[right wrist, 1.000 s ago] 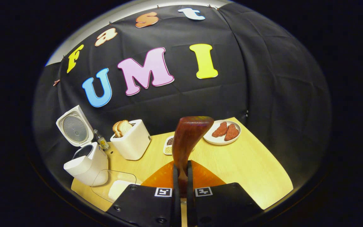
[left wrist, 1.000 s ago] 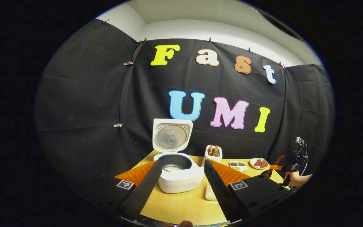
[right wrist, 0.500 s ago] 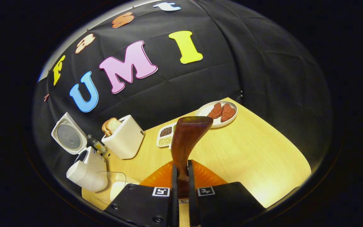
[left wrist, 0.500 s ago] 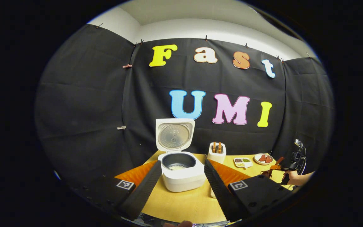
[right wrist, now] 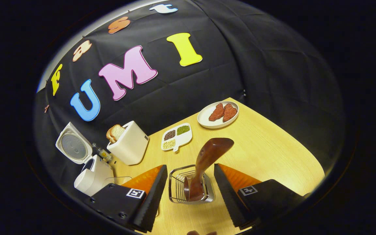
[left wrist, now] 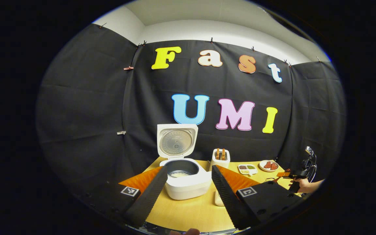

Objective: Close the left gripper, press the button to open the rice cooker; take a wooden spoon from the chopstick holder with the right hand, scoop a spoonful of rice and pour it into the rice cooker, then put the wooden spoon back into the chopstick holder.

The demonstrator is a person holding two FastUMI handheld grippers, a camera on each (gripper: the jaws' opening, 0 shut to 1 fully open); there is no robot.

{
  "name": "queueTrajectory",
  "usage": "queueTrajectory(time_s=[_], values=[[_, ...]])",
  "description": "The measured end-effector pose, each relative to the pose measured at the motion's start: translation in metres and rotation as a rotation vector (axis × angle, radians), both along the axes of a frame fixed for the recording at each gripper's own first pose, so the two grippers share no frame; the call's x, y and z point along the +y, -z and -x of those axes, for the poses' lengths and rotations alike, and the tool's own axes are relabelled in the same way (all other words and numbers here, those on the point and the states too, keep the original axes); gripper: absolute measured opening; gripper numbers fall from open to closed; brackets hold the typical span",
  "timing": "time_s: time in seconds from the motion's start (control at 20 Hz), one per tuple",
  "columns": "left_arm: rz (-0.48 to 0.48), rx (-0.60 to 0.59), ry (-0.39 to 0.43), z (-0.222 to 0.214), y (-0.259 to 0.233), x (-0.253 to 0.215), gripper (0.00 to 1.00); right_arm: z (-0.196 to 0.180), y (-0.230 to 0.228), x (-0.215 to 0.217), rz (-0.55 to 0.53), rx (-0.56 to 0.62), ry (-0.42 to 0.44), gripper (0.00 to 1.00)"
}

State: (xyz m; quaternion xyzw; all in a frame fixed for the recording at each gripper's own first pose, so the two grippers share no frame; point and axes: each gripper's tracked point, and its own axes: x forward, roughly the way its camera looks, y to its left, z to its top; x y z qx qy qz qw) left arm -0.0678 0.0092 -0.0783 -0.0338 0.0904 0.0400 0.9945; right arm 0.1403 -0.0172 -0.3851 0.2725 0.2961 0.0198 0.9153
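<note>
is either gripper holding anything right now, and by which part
Nothing is held. The right gripper is open, its fingers apart on either side of the wooden spoon, which stands in the chopstick holder. The left gripper is open too.

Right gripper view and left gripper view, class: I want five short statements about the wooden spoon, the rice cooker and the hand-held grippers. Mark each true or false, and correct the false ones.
1. The wooden spoon stands in the wire chopstick holder. True.
2. The right hand-held gripper is shut on the spoon. False: its fingers are spread apart, one on each side of the holder.
3. The rice cooker has its lid closed. False: the lid stands upright and the inner pot shows.
4. The left hand-held gripper is open. True.
5. The toaster is empty. False: bread slices stick out of its top.
</note>
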Motion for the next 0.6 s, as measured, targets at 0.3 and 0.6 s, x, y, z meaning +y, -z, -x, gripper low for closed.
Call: queueTrajectory(time_s=[0.3, 0.6], values=[[-0.004, -0.040, 0.041, -0.019, -0.014, 0.005, 0.94, 0.041, -0.027, -0.005, 0.014, 0.000, 0.011, 0.96], [0.025, -0.147, 0.054, -0.057, -0.048, 0.021, 0.95, 0.075, -0.102, -0.007, 0.130, -0.117, -0.014, 0.96]])
